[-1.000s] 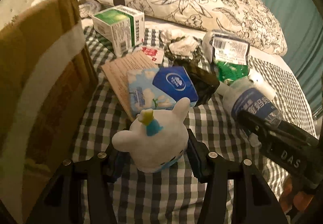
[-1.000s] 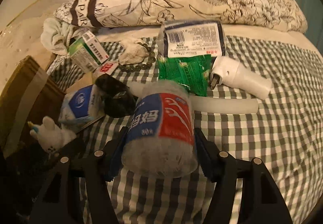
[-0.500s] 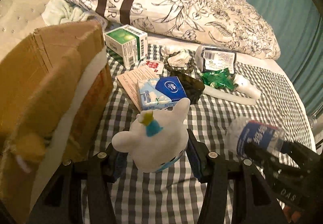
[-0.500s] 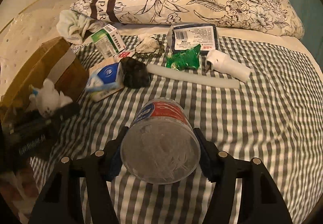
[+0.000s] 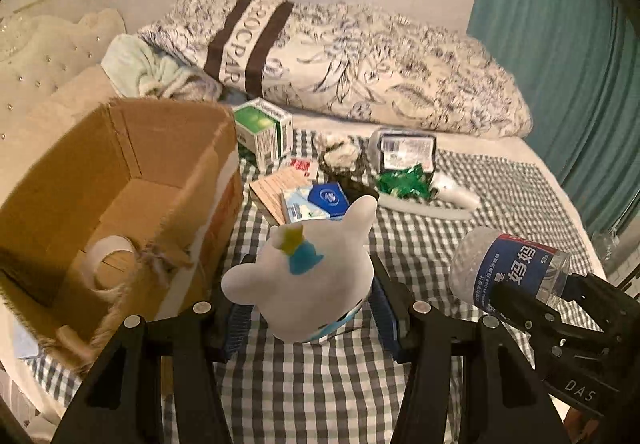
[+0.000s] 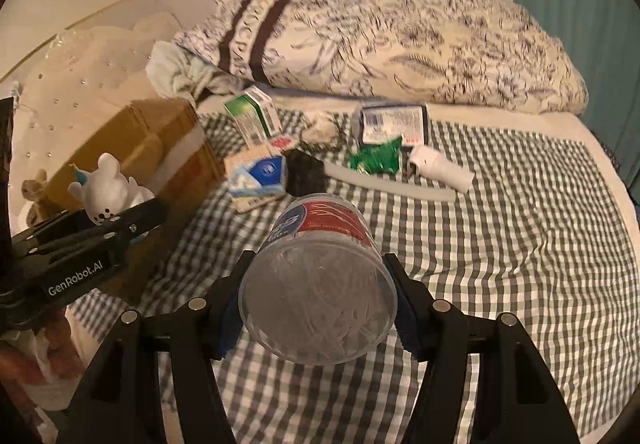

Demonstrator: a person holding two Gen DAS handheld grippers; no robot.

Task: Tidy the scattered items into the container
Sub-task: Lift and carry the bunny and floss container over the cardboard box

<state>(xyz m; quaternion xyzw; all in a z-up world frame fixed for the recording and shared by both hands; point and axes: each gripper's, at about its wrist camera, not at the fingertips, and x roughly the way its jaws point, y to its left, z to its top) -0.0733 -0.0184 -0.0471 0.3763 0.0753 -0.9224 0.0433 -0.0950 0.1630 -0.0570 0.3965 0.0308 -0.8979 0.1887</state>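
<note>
- Since a second ago both grippers have risen off the bed with their loads, and the cardboard box (image 5: pixel 120 179), then seen only as a side wall, now shows its open inside
- The left gripper (image 5: pixel 308 308) is clamped on a white plush toy (image 5: pixel 304 276), its blue pads pressing the toy's two sides; the toy hangs above the checked bedspread (image 5: pixel 460 240), just right of the box's near corner
- The toy's long axis runs away from the camera, its ear tips toward the pile of items, a yellow and blue tuft on top
- The right gripper (image 6: pixel 318 308) is clamped on a clear round tub (image 6: pixel 320 284) with a blue and red label, one jaw on each side of its wall
- The tub's long axis lies along the fingers, flat clear end facing the camera, far end toward the pillow (image 6: pixel 400 43); it is packed with pale thin sticks
- In the left view the tub (image 5: pixel 508 268) is held in the air, well right of the toy
- The box stands at the bed's left edge, flaps up; a loop of pale tape (image 5: pixel 104 256) lies on its floor, and nothing else can be made out inside
- On the bedspread lie a green and white carton (image 5: pixel 264 131), a blue tissue pack (image 5: pixel 316 203), a green wrapper (image 5: pixel 400 183) and a white tube (image 5: pixel 456 195)
</note>
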